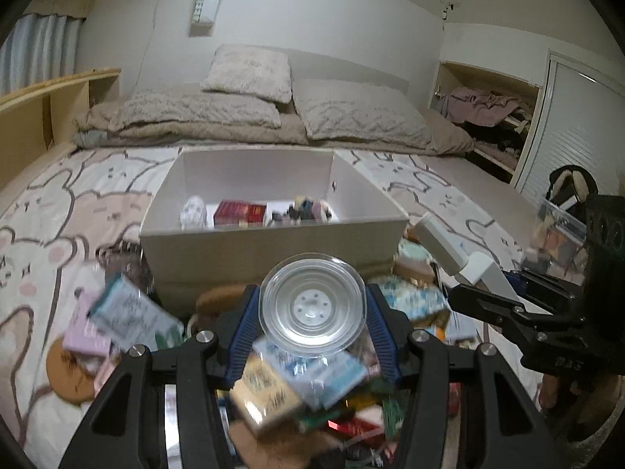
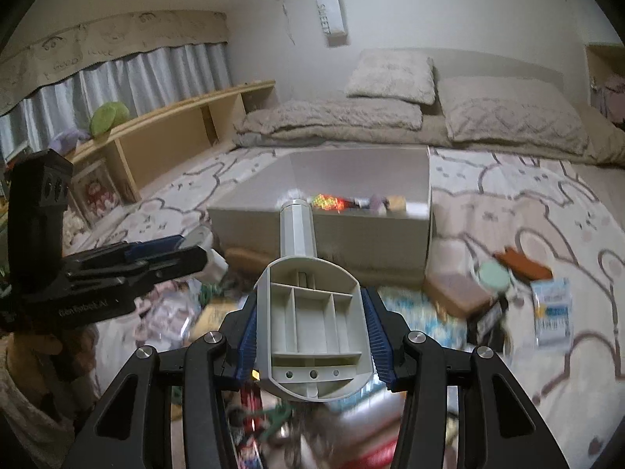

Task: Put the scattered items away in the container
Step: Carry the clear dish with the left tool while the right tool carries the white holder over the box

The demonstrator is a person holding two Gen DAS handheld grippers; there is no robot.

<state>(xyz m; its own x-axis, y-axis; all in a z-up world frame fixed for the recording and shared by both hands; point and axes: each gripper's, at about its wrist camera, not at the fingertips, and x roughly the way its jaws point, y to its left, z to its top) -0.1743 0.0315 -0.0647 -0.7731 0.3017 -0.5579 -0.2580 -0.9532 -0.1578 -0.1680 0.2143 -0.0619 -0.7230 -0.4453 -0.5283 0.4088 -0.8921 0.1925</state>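
My left gripper [image 1: 312,308] is shut on a clear plastic jar [image 1: 312,305], held above a pile of scattered packets [image 1: 129,312] on the bed. My right gripper [image 2: 312,324] is shut on a white plastic stand with a tube handle [image 2: 312,312]; it also shows in the left wrist view [image 1: 453,254]. The white open box [image 1: 273,230] sits ahead on the bed and holds a red packet [image 1: 240,212], a white ball and small items. The box also shows in the right wrist view [image 2: 332,226]. The left gripper [image 2: 172,258] appears at the left there.
The bed has a bear-print sheet [image 1: 58,203], with pillows [image 1: 250,74] and a folded blanket at the back. More scattered items lie right of the box: a mint lid [image 2: 494,275], a brown box [image 2: 457,293], a packet [image 2: 552,312]. A wooden shelf [image 2: 175,125] runs along the left.
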